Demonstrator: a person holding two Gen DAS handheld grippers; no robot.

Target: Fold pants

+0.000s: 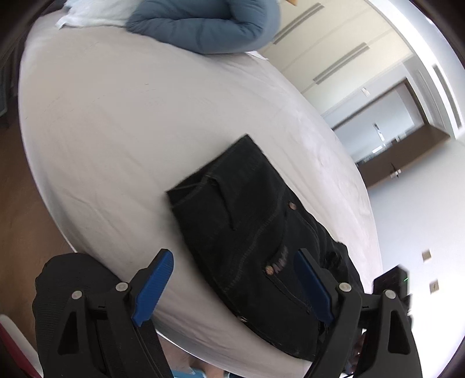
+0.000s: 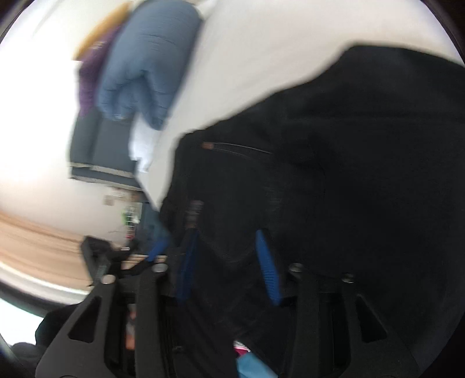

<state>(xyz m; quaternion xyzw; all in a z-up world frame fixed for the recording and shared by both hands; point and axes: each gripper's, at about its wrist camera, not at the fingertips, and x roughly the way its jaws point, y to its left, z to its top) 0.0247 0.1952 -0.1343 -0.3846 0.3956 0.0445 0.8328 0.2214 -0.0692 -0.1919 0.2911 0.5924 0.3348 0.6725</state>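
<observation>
Bright daylight, fisheye-bent edges; left view mostly sharp, right view heavily motion-blurred.

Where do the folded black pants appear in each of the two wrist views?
Left wrist view: the black pants lie at lower centre on the white bed sheet, running toward the lower right.
Right wrist view: the black pants, blurred, fill the right and centre.
Shared landmark: the blue puffy jacket, top centre in the left view, upper left in the right.
</observation>
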